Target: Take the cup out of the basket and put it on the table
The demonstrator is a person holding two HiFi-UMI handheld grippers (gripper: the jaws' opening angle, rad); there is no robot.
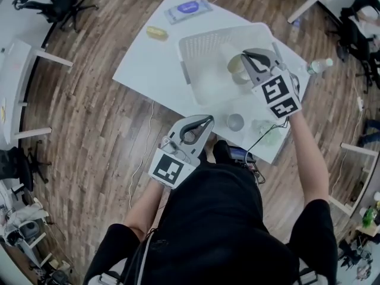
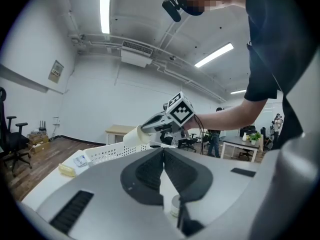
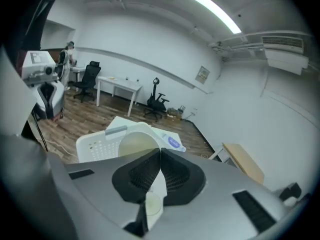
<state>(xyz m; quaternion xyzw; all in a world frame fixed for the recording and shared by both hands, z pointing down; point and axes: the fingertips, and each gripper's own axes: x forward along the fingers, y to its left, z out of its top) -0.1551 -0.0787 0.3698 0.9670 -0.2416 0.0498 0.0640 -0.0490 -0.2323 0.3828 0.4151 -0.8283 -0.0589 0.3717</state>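
Cream paper cup pinched between the right gripper's jaws, above the white basket at upper centre; left gripper, lower centre, is pressed together and empty.

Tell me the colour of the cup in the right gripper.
Pale cream, nearly off-white; the cup shows best in the left gripper view.

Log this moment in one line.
right gripper: shut on cup, above basket | left gripper: shut, empty | cup: not yet on table
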